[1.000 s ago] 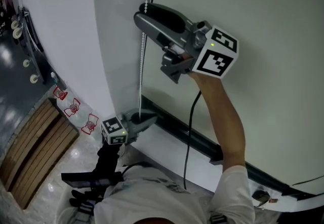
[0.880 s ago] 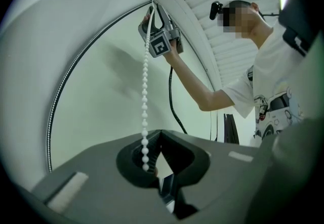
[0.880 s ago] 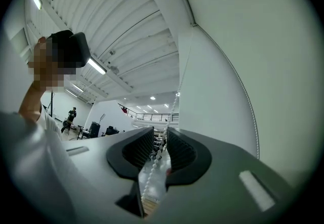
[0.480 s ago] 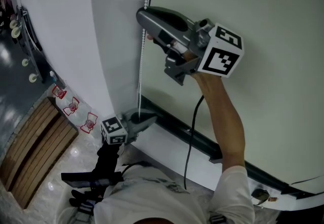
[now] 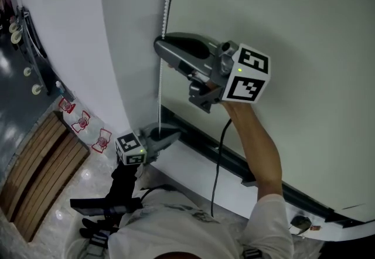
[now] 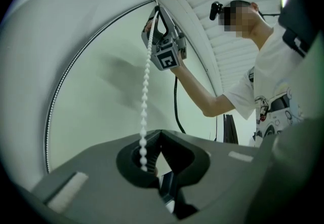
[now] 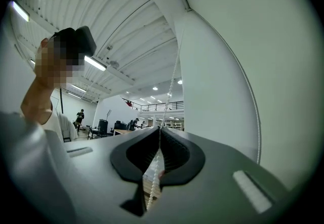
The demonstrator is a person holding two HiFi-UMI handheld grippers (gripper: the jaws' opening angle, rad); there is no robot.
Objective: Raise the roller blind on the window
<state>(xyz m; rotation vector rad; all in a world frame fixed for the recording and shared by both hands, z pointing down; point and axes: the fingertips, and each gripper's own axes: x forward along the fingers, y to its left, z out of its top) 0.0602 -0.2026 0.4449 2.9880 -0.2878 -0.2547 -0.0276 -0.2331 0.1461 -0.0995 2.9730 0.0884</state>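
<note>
- While the right tool (image 5: 162,48) is biting on the bead chain (image 5: 160,94), its jaws, which have just been closing, are pressing together with the beads running straight down the line between them, as the right gripper view is showing (image 7: 160,132).
- The bead chain is hanging from the 12 o'clock edge of the head view, passing through the right tool and running on toward 6 o'clock in a taut, nearly straight line to the left tool (image 5: 177,134).
- The left tool is sitting at about 7 o'clock from the right one, well apart from it. In its own view (image 6: 161,134) its jaws are meeting at the tips, and the chain (image 6: 146,91) is dropping into the hollow between the pads, gripped there.
- From the left gripper view, the right tool (image 6: 150,21) is showing at 12 o'clock, high on the same chain.
- The roller blind (image 5: 293,17) is filling the 12 to 4 o'clock part of the head view as a pale, flat sheet, lying just beside the chain at its 3 o'clock side.
- A dark rail (image 5: 205,147) is running along the blind's lower edge, from beside the left tool toward 4 o'clock.
- A black cable (image 5: 218,158) is hanging from the right tool toward 6 o'clock, crossing the rail.
- A white wall (image 5: 117,47) is standing at 9 o'clock of the chain, with wooden slats (image 5: 35,176) lying on the floor toward 8 o'clock.
</note>
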